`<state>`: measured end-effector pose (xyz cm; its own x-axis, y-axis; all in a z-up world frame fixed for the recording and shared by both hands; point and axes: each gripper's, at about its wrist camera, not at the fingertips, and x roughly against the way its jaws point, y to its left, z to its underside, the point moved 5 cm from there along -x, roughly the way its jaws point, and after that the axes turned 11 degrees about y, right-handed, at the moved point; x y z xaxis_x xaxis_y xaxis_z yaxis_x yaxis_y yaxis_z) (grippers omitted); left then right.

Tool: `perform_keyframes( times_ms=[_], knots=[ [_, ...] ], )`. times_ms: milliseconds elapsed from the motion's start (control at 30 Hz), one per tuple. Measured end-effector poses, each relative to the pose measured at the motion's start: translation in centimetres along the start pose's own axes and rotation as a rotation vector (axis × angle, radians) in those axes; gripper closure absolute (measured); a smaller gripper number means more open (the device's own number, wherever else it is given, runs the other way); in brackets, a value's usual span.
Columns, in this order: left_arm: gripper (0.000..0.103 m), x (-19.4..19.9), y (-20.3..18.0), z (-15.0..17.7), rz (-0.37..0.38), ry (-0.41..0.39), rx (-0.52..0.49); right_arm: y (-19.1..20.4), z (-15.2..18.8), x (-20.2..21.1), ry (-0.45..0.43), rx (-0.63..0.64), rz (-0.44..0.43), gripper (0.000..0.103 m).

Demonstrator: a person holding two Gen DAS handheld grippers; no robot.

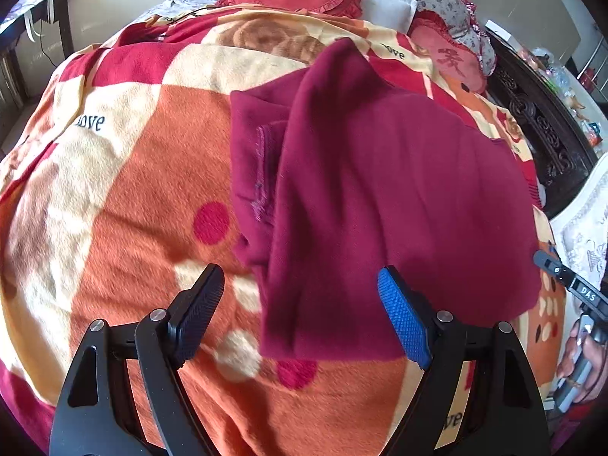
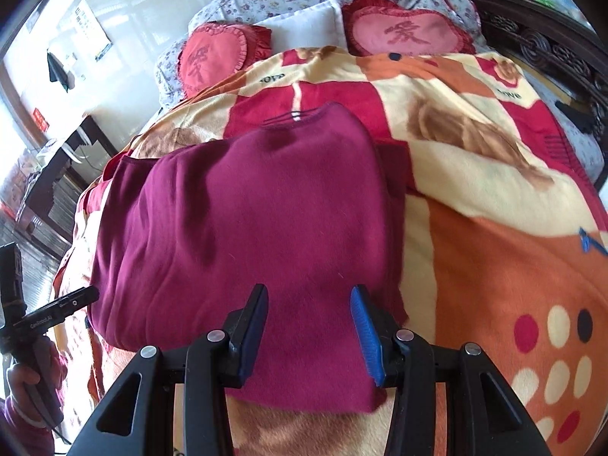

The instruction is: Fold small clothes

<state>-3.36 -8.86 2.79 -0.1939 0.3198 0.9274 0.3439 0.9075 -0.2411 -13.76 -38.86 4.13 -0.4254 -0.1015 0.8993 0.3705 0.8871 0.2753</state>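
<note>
A dark magenta garment (image 1: pixel 380 197) lies partly folded on an orange, red and cream blanket (image 1: pixel 125 197); it also shows in the right wrist view (image 2: pixel 258 205). My left gripper (image 1: pixel 300 300) is open and empty, hovering over the garment's near left corner. My right gripper (image 2: pixel 309 323) is open and empty, just above the garment's near edge. The right gripper's body shows at the right edge of the left wrist view (image 1: pixel 577 288). The left gripper's body shows at the left edge of the right wrist view (image 2: pixel 57 307).
Heart-shaped red pillows (image 2: pixel 402 34) and a white pillow (image 2: pixel 307 24) lie at the head of the bed. A dark carved headboard (image 1: pixel 539 129) runs along one side. A dark desk (image 2: pixel 64 155) stands beside the bed.
</note>
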Motion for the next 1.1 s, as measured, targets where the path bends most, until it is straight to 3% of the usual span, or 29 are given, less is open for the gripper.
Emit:
perform_keyframes(
  times_ms=[233,400,567,767,867,933,967,1000,1100],
  knots=[
    [0.02,-2.6,-1.0,1.1,-0.016,0.075,-0.008,-1.7,1.4,-1.1,0.017,-0.033,-0.039,0.06],
    [0.02,-2.5,-1.1,1.3,-0.014,0.07,-0.003,-1.2,0.9,0.1,-0.029,-0.007,-0.051,0.06],
    [0.02,-1.9,-1.5,0.9,-0.007,0.05,-0.005,-2.6,-3.9,1.0,-0.104,-0.037,-0.028,0.06],
    [0.02,-2.0,-1.8,0.4,-0.012,0.05,-0.013,-4.1,-10.1,-1.2,-0.105,-0.056,-0.025,0.06],
    [0.02,-2.3,-2.0,0.0,-0.009,0.058,-0.005,-4.4,-12.7,-3.0,-0.085,-0.052,-0.066,0.06],
    [0.02,-2.3,-2.1,-0.3,-0.007,0.056,-0.005,-4.2,-13.8,-3.9,-0.074,-0.04,-0.112,0.065],
    [0.02,-2.2,-2.2,-0.5,-0.006,0.052,-0.005,-4.1,-14.2,-4.5,-0.059,-0.035,-0.128,0.082],
    [0.02,-2.1,-2.2,-0.6,-0.003,0.048,-0.005,-3.9,-14.4,-5.1,-0.037,-0.028,-0.133,0.092],
    [0.02,-1.4,-2.2,-1.2,0.01,0.029,-0.001,-3.4,-14.7,-5.3,-0.033,0.007,-0.093,0.096]
  ],
)
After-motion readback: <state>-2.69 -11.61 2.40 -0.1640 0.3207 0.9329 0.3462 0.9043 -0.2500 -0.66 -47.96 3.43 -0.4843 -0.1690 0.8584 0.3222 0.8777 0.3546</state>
